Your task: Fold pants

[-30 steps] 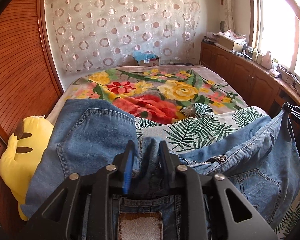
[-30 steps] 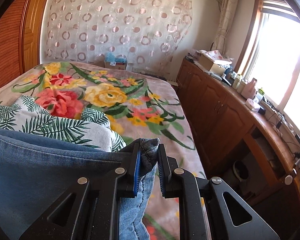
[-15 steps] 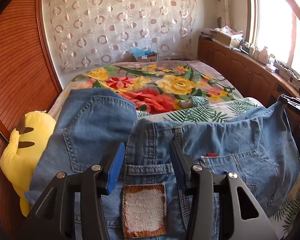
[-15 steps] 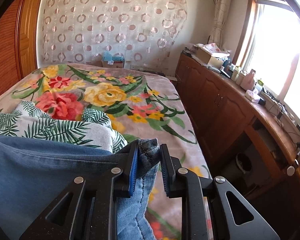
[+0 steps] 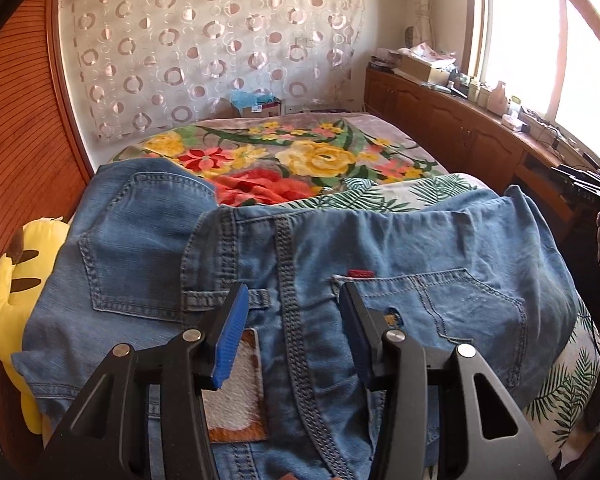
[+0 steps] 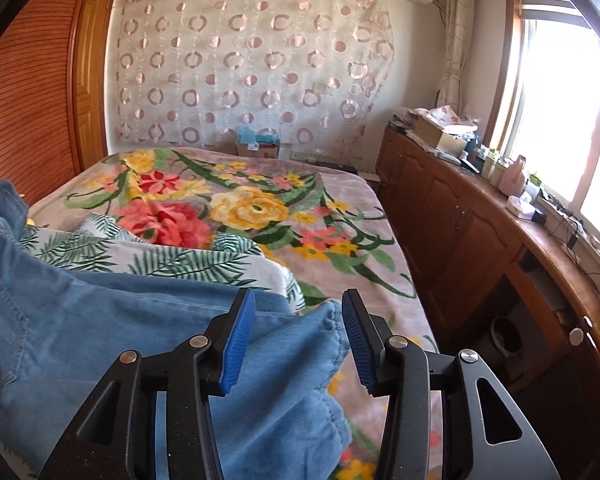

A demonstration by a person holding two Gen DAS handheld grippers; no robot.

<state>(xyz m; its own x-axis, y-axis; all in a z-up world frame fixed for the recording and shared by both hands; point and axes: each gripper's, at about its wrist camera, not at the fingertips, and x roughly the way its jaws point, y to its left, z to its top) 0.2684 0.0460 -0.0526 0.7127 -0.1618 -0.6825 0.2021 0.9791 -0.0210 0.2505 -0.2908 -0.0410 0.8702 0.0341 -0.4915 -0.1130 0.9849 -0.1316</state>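
Blue jeans lie spread across the near end of the bed, seat side up, showing back pockets and a brown waist patch. My left gripper hovers open just above the centre back seam, its blue pads clear of the cloth. In the right wrist view the same jeans stretch off to the left, and a leg hem lies slack under my right gripper. Its jaws are opening, with the denim lying loose between and below them, not pinched.
A yellow plush toy sits at the bed's left edge by the wooden wardrobe. A leaf-print sheet and floral blanket cover the bed. Wooden cabinets with clutter run along the right under the window.
Both grippers went from pinching denim to spread wide. The lifted waist and leg have dropped flat on the bed, and the right gripper has let the hem fall.
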